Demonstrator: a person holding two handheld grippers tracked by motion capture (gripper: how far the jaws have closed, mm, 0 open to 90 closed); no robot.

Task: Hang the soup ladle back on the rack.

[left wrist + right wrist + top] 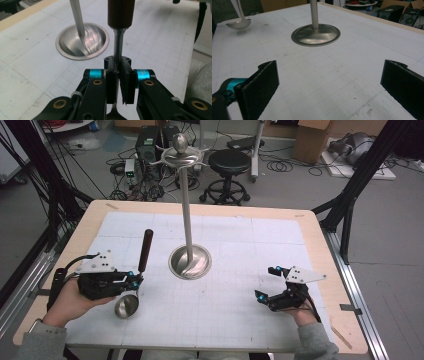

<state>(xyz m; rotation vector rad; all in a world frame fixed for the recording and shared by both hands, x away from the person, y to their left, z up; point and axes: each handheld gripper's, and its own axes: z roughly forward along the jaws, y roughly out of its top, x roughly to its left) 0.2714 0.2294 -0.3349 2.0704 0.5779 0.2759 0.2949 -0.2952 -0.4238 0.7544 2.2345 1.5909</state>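
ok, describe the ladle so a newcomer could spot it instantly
Start at the tall steel stand rising from its round base mid-table. Look left and nearer the person: the left hand-held gripper clamps the ladle by its metal stem. It alone has a dark brown handle and a small shiny bowl.

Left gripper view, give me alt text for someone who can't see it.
The left gripper has its black jaws shut on the metal shaft of a ladle, whose dark brown handle rises out of the top of the picture. Behind it, on the white gridded table, stands the round steel base of a stand with its pole.
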